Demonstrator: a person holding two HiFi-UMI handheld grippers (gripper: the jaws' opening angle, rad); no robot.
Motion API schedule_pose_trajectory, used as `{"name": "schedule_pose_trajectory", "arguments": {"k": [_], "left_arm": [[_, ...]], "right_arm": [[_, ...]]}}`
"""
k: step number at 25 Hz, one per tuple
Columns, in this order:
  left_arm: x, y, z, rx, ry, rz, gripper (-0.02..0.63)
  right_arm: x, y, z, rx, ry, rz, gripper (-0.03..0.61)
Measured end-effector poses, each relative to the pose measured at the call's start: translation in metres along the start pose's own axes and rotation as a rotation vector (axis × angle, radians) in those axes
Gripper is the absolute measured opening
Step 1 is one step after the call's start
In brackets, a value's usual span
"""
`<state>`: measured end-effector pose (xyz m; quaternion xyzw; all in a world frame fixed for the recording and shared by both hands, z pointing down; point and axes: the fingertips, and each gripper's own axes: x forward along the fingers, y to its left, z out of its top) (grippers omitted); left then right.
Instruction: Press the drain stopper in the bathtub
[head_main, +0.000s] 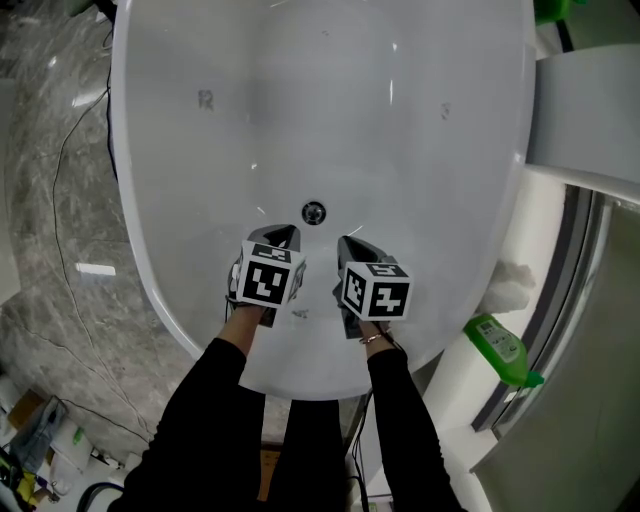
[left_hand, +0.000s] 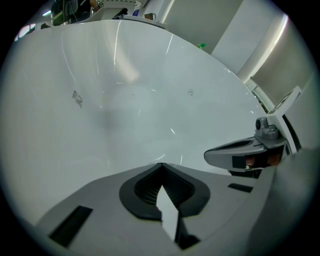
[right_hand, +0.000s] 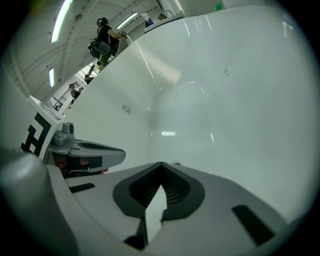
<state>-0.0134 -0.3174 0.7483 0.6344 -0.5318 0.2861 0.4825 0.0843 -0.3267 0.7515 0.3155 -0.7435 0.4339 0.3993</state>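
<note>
— Drain stopper, small, round and chrome (head_main: 314, 212): it sits on the floor of the glossy white oval bathtub (head_main: 170, 210), on its midline. It is just ahead of your two tools, and neither touches it.

— Agreed. Your left gripper (head_main: 287, 236) has its jaws brought together at the tips, with nothing between them. Your right gripper (head_main: 350, 243) is the same: tips meeting, nothing held. That suits a press, since a closed tip gives you one blunt point.

— So choose one tool. I judge the left slightly nearer, but either reaches. Bring its closed tip over the middle of the stopper and push straight down. Come in at a slant and the tip could skid off the chrome onto the enamel.

— Press firmly, then let off. I would guess it is a click type, though you cannot confirm that from here. Hold the other tool aside so the two do not knock.

— As for what the tub holds, I see only the stopper and a few faint marks (head_main: 206, 99) on the walls; no standing water shows. Outside it, a green plastic bottle (head_main: 497, 346) lies on the white ledge (head_main: 462, 385) at your right, well apart from the drain.
</note>
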Motion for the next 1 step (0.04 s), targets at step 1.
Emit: {"name": "schedule_pose_trajectory", "arguments": {"k": [1], "left_arm": [[0.0004, 0.0, -0.0001, 0.0, 0.0, 0.0, 0.004]], "right_arm": [[0.0019, 0.0001, -0.0024, 0.0, 0.003, 0.004, 0.002]]}}
